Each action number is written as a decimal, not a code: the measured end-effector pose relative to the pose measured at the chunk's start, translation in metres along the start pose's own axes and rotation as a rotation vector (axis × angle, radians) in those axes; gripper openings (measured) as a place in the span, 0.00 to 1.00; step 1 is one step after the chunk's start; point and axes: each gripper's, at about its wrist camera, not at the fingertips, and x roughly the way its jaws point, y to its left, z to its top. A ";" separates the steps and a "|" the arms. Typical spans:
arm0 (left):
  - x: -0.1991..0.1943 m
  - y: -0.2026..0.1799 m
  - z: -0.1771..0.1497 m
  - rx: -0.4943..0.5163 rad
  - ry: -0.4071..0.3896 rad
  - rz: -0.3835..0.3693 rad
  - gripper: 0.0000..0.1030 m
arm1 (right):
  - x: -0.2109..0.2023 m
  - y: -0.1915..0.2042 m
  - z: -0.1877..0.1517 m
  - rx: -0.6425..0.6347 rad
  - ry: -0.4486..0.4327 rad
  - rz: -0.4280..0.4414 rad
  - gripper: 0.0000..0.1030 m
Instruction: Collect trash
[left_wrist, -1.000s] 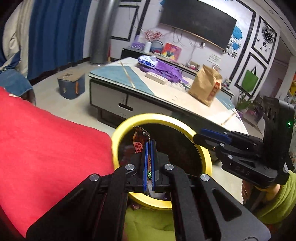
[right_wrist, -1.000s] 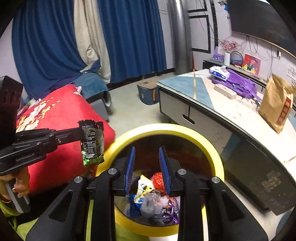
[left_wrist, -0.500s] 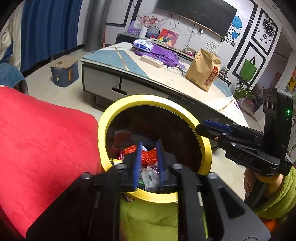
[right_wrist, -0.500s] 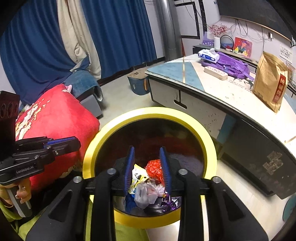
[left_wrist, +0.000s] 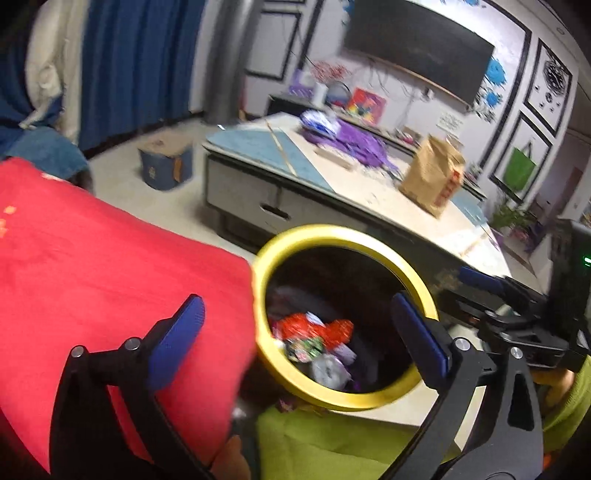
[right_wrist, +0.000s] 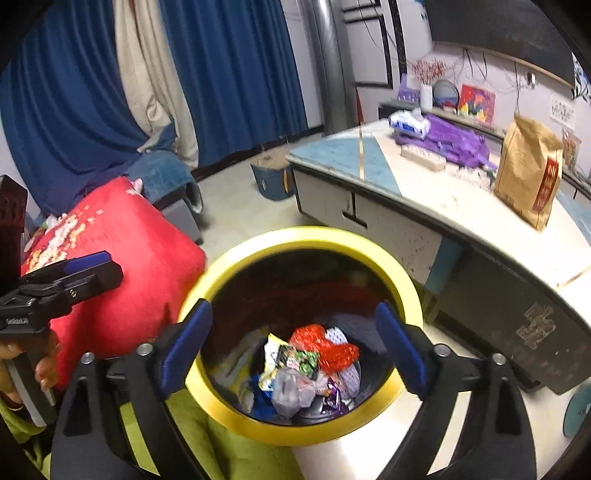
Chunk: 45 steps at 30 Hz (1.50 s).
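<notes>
Both tools hang above the bin (right_wrist: 303, 332), a dark vessel with a yellow rim standing on the floor between the red cushion (left_wrist: 92, 266) and the tabletop (right_wrist: 461, 199).

**Tool state**
- Left tool (left_wrist: 295, 332): jaws spread wide, nothing between the blue pads. One pad lies over the cushion, the other over the bin's far rim.
- Right tool (right_wrist: 295, 343): jaws spread wide, nothing held. The pads straddle the bin mouth, so anything let go here would fall straight in.

**Location of trash**
- The wrappers (right_wrist: 306, 365) lie heaped at the bottom of the bin: red foil, a green-printed packet, clear plastic, purple and blue scraps. None touches either tool.
- On this evidence, this load is deposited. Both tools are free for the next pick.

**Reason for placement**
- The bin sits close to the operator, against the cushion and above the green fabric (left_wrist: 332, 443), within reach of both hands.

**Hidden or unclear**
- The left view is motion-blurred; wrapper print cannot be read.
- The bin's near wall and base are cut off by the tools.
- Whether loose trash remains on the tabletop, beside the brown bag (right_wrist: 528, 170) and purple cloth (right_wrist: 450, 144), cannot be determined.
- The cushion hides the floor behind it.
</notes>
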 end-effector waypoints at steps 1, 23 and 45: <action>-0.006 0.001 0.001 0.000 -0.017 0.018 0.90 | -0.007 0.004 0.002 -0.010 -0.016 -0.006 0.91; -0.175 -0.029 -0.074 0.098 -0.501 0.300 0.90 | -0.157 0.120 -0.047 -0.107 -0.524 -0.093 0.94; -0.177 -0.019 -0.076 0.041 -0.483 0.289 0.90 | -0.149 0.121 -0.048 -0.134 -0.519 -0.073 0.94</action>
